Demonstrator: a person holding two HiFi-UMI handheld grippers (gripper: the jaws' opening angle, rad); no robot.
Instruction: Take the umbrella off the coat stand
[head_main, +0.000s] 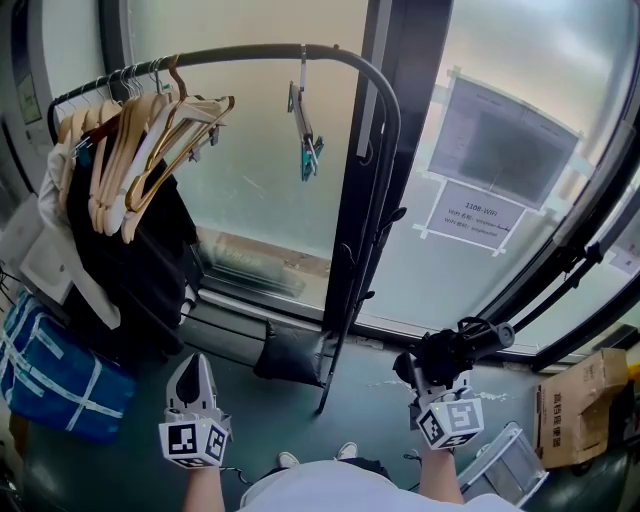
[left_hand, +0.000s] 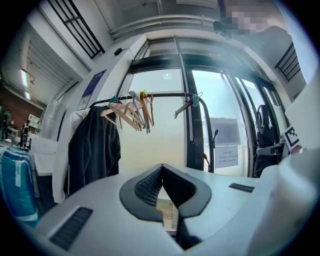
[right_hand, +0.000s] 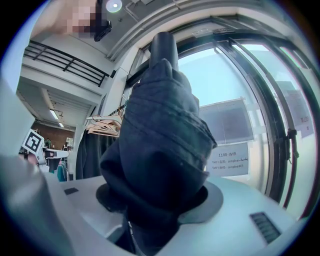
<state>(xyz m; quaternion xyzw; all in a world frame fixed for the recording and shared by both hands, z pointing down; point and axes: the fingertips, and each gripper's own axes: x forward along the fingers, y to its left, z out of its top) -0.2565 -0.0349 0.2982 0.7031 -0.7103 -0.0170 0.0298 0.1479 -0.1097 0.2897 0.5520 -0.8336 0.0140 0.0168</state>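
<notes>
The right gripper (head_main: 434, 374) holds the umbrella (head_main: 462, 345). In the right gripper view its fingers (right_hand: 214, 199) stand fairly wide on either side of the folded black cloth, which fills the gap between them and rises up the middle of that view. In the head view the umbrella lies roughly level across the gripper's tip, with one round end pointing right. It is off the stand (head_main: 380, 130), right of the stand's right post, near it but not touching, in front of the window (head_main: 260, 170) and above the floor (head_main: 370, 385).

The left gripper (head_main: 197, 365) is low at the left, pointing at the stand. Its fingers (left_hand: 145, 187) are together, their tips meeting, with nothing between them.

The stand is a black rail that bends down into its right post. Wooden hangers (head_main: 150, 150) bunch at the rail's left end, and below them hang a black coat (head_main: 140, 270) and a pale garment (head_main: 45, 250). A blue bag (head_main: 50, 380) sits at the left, low beside the coat. One clip hanger (head_main: 305, 135) dangles alone from the middle of the rail.

Two paper sheets (head_main: 478, 215) are taped to the glass right of the post. A cardboard box (head_main: 585, 410) stands on the floor at the far right. The toes of the person's shoes (head_main: 345, 452) show at the bottom.
</notes>
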